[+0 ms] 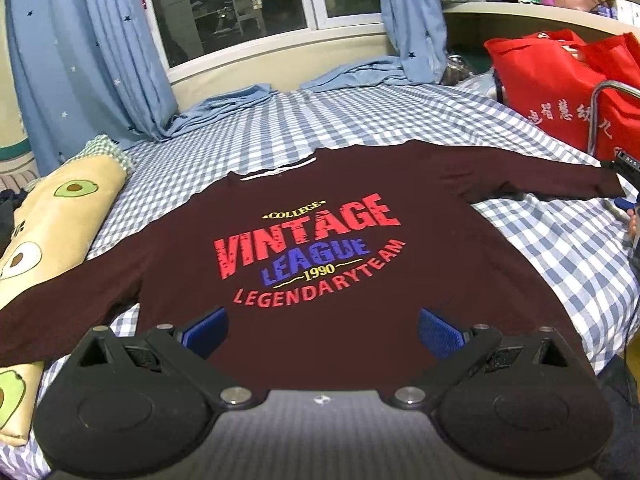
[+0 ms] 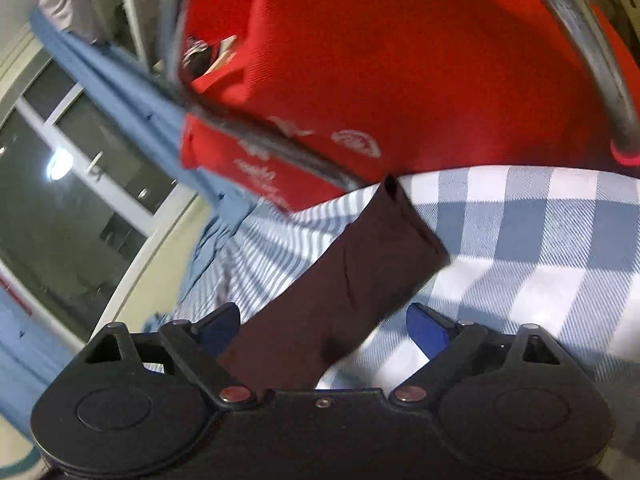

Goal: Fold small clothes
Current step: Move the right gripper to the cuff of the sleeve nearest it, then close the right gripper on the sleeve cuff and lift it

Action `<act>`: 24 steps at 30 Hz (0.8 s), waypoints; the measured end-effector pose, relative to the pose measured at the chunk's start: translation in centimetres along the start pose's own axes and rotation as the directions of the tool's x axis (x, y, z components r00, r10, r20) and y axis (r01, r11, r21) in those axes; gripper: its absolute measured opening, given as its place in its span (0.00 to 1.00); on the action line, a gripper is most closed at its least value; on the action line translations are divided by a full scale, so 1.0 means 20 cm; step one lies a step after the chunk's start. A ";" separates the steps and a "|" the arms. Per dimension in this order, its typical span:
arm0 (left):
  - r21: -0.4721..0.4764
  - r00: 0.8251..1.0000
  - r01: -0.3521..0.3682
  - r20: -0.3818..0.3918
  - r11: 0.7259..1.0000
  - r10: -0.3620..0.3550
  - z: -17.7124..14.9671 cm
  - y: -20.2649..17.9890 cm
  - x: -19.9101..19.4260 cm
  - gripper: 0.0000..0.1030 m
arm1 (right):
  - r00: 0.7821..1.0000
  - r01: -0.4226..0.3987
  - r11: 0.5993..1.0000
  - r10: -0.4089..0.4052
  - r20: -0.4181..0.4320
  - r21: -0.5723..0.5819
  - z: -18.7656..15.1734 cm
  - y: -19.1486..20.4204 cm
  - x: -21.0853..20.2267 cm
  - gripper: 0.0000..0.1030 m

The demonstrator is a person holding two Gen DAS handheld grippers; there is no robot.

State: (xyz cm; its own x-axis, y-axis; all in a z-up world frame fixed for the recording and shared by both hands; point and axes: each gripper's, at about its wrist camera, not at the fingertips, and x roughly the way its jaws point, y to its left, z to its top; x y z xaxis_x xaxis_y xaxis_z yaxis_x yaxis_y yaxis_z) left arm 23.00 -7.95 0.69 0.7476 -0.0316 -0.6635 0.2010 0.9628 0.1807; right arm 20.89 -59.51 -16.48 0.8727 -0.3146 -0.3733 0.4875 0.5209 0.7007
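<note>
A dark maroon long-sleeved shirt [image 1: 320, 240] with a "VINTAGE LEAGUE" print lies face up and spread flat on the blue-and-white checked bed [image 1: 360, 120]. My left gripper [image 1: 322, 330] is open above the shirt's lower hem, its blue pads [image 1: 206, 330] wide apart. My right gripper [image 2: 324, 330] is open over the shirt's right sleeve [image 2: 352, 264], whose cuff end lies on the checked sheet [image 2: 540, 240]. The sleeve passes between the open fingers. The right gripper also shows at the sleeve cuff in the left wrist view [image 1: 628, 204].
An avocado-print pillow [image 1: 52, 236] lies at the bed's left, under the shirt's left sleeve. A red bag [image 1: 560, 80] with a metal frame [image 2: 592, 40] stands at the right, close to the sleeve cuff. Blue curtains [image 1: 80, 60] and a window are behind the bed.
</note>
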 end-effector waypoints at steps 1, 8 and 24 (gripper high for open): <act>-0.004 1.000 -0.003 -0.003 1.000 0.003 0.00 0.01 0.00 0.99 | 1.000 -0.005 1.000 0.005 0.009 0.006 0.01 0.00 0.02 0.90; 0.006 1.000 -0.021 0.002 1.000 0.021 -0.02 0.03 -0.04 0.99 | 0.997 -0.032 0.999 0.030 0.073 0.028 0.06 0.01 0.17 0.86; -0.074 0.998 -0.051 -0.034 0.996 0.048 -0.07 0.20 0.01 0.99 | 0.993 -0.088 0.992 0.080 0.090 0.093 0.20 0.00 0.16 0.18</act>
State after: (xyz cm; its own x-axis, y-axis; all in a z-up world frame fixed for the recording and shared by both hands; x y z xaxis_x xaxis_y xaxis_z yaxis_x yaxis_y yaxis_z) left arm 23.03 -3.73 0.26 0.7347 0.0242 -0.6780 0.1154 0.9803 0.1600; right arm 23.49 -63.63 -15.30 0.9029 -0.3423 -0.2599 0.4042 0.4707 0.7843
